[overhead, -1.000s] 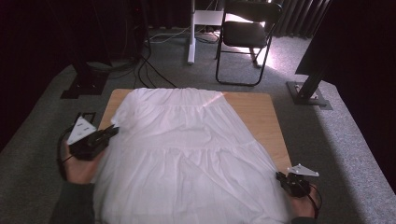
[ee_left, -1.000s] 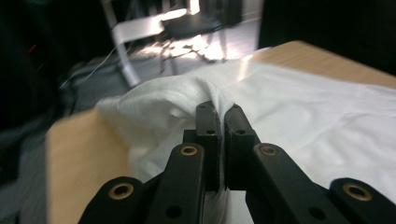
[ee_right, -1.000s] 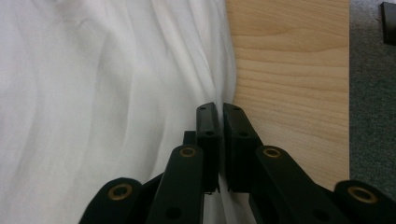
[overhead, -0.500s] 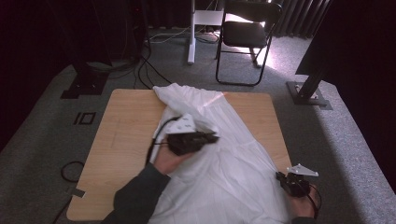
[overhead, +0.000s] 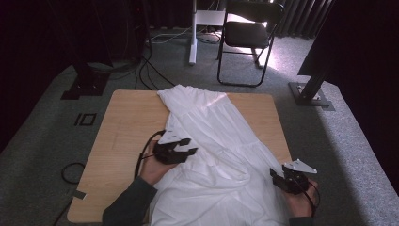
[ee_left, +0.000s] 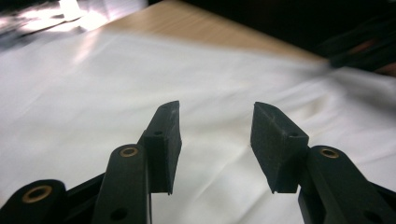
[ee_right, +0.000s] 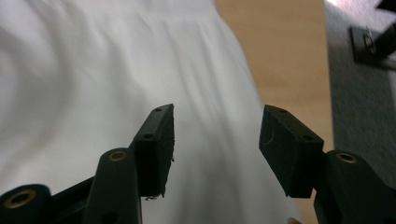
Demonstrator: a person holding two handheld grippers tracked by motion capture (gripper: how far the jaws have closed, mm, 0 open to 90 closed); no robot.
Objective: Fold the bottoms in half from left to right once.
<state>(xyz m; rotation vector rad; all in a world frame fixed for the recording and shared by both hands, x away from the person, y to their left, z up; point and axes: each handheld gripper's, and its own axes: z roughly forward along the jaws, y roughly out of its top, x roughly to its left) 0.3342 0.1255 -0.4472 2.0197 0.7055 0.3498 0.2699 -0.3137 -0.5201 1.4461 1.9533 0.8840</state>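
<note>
High view: white cloth lies folded over itself on my table, running from 12 o'clock near the far edge down to 6 o'clock at my edge, and widening towards me.
Table: bare wood shows along the whole 9 o'clock side and in a strip at 3 o'clock.
Left tongs: in my left hand, at about 7 o'clock of the table's middle, lying over the cloth's left edge and pointing towards 3 o'clock.
Left tongs, state: jaws have just been opening and now stand apart; nothing is between the pads.
Left gripper view: my own tongs look out across flat cloth, with wood beyond it at 12 o'clock.
Right tongs: in my right hand, at the table's 5 o'clock corner, at the cloth's right edge.
Right tongs, state: jaws have just been opening and are spread; no cloth is pinched.
Right gripper view: my own tongs hang above blurred cloth; its edge runs under the gap, with wood at 1 o'clock.
Floor: grey carpet all round; a chair stands beyond the table at 12 o'clock.
</note>
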